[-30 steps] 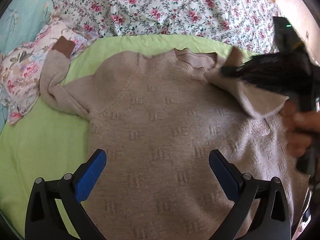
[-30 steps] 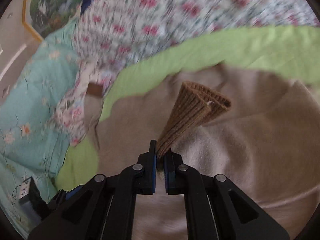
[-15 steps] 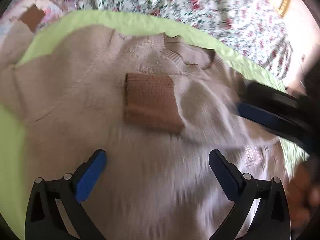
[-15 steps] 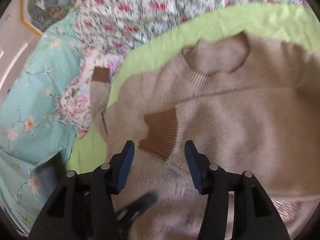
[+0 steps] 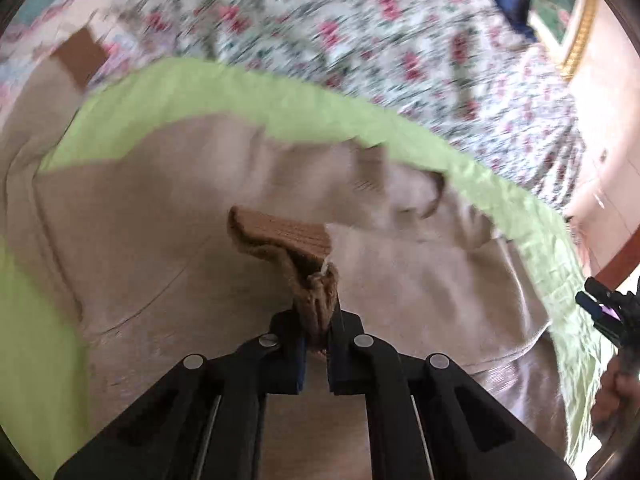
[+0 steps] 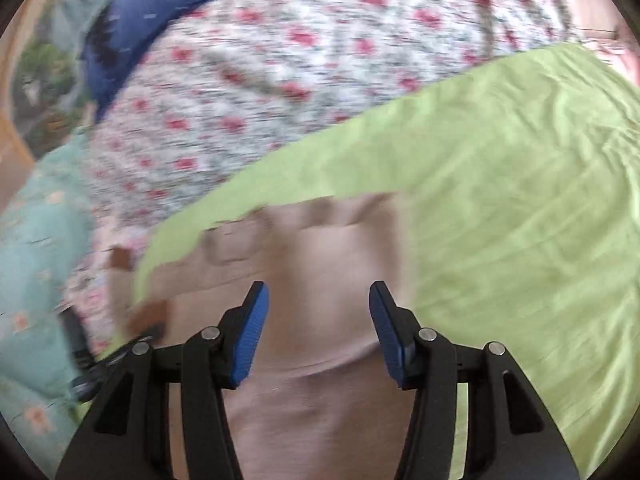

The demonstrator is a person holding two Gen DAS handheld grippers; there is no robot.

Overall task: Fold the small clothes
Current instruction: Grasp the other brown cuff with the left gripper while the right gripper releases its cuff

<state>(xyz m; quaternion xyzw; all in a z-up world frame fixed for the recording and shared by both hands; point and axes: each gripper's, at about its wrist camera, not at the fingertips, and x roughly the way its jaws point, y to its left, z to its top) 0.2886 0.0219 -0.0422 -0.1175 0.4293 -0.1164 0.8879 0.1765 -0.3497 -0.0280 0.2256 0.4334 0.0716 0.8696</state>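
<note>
A beige knit sweater [image 5: 160,248] lies front up on a lime-green sheet [image 5: 248,96]. My left gripper [image 5: 316,342] is shut on the brown ribbed cuff [image 5: 280,236] of the sleeve folded over the chest, and the cuff is bunched up off the sweater. The other cuff [image 5: 78,56] lies far left on the flowered bedding. In the right wrist view my right gripper [image 6: 318,320] stands open over the sweater [image 6: 320,408] near its right edge, with nothing pinched between its pads. The picture is blurred by motion. The right gripper [image 5: 608,312] also shows at the right edge of the left wrist view.
A flowered quilt [image 5: 360,20] lies behind the sheet, with turquoise bedding [image 6: 36,240] to the left and a dark blue cloth [image 6: 140,12] beyond. The green sheet [image 6: 520,200] spreads wide to the right. A person's hand [image 5: 612,396] holds the right gripper.
The right gripper let go of the brown cuff on the sweater's chest and swung off to the right. The left gripper came forward and closed on that cuff.
</note>
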